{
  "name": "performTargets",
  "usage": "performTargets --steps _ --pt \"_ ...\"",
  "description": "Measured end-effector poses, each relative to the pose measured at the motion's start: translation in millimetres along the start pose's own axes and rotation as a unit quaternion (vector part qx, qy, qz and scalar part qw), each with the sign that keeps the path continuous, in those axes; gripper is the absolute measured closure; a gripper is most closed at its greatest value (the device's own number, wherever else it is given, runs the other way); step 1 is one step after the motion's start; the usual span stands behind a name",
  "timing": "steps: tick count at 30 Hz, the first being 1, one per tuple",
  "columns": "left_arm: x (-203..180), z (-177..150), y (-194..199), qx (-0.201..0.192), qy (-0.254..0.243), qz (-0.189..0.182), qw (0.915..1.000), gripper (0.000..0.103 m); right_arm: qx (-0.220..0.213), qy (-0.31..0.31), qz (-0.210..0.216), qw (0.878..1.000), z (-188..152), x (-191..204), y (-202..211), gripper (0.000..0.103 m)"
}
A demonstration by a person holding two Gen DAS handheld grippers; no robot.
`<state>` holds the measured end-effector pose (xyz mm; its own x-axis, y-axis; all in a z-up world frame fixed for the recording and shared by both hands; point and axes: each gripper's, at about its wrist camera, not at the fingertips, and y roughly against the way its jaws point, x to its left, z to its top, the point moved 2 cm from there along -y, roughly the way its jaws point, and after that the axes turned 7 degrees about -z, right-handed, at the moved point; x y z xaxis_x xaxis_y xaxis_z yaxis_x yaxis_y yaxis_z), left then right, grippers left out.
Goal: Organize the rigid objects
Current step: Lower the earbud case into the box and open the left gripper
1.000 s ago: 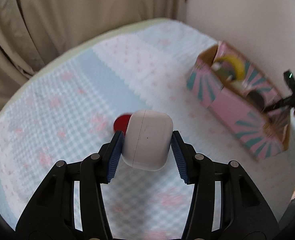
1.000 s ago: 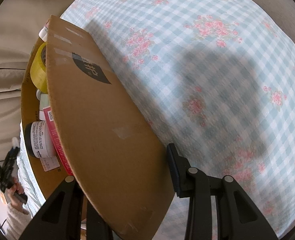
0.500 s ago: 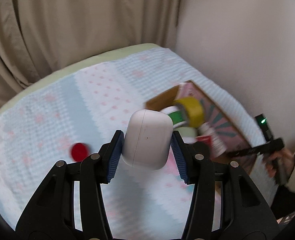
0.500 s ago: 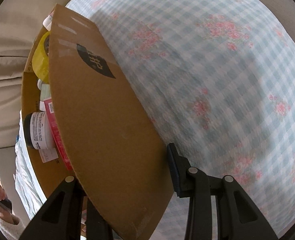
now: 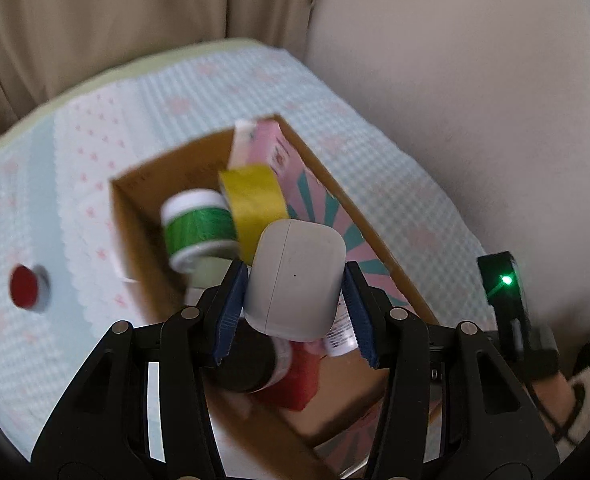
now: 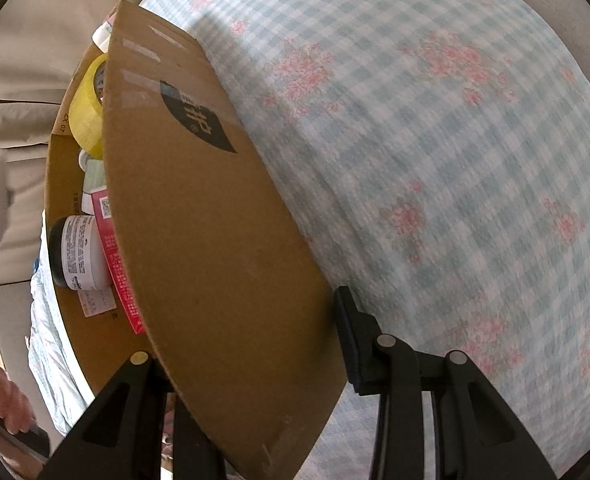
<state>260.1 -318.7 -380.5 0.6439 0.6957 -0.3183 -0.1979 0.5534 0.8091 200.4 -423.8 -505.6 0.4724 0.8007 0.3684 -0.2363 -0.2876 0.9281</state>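
At the far left, a red cap point(image 5: 26, 291) lies alone on the checked bedspread point(image 5: 79, 128), well apart from the cardboard box point(image 5: 133, 216). Inside the box you see a green spool point(image 5: 199, 229) beside a yellow tape roll point(image 5: 255, 204), with a pink carton point(image 5: 269, 150) leaning behind them. Your left hand-held gripper point(image 5: 295, 308) is clamped on the white earbud case point(image 5: 295, 280), and this case hangs over the open box, above a black-lidded jar point(image 5: 247, 364) and a red packet point(image 5: 301, 376). Your right hand-held gripper point(image 6: 251, 364) has one finger on each side of the box flap point(image 6: 199, 240); whether it presses the cardboard, I cannot tell. Further right there is only bedspread.
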Motion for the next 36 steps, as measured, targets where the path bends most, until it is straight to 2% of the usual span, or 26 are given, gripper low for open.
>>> performTargets --steps 7,12,13,15,18,30,36 --pt "-8.9 -8.0 -38.6 0.034 0.013 0.027 0.999 0.058 -0.003 0.008 0.004 1.0 -5.2 -1.5 2.2 0.069" --pt "-21.4 -7.1 -40.1 0.039 -0.002 0.053 0.9978 0.055 -0.002 0.013 0.004 1.0 -7.6 -1.2 3.3 0.069" --pt "-23.3 -5.8 -39.2 0.038 -0.006 0.054 0.9978 0.051 -0.002 0.013 0.004 1.0 -8.1 -2.6 3.8 0.069" --pt "-27.6 -3.1 -33.0 0.034 -0.015 0.067 0.9971 0.001 -0.003 0.014 0.002 1.0 -8.6 -2.0 4.5 0.069" --pt "-32.2 -0.9 -20.3 0.016 -0.023 0.06 0.9978 0.0 -0.003 0.014 0.004 1.0 -8.9 1.1 4.9 0.069" --pt "-26.8 0.4 5.9 0.007 -0.009 0.055 0.9984 0.0 -0.002 0.008 0.011 1.0 -8.4 -4.8 15.3 0.069" --pt "-1.9 -4.8 36.6 -0.007 0.007 0.075 0.9971 0.0 -0.007 0.017 0.008 1.0 -13.7 -4.7 25.5 0.071"
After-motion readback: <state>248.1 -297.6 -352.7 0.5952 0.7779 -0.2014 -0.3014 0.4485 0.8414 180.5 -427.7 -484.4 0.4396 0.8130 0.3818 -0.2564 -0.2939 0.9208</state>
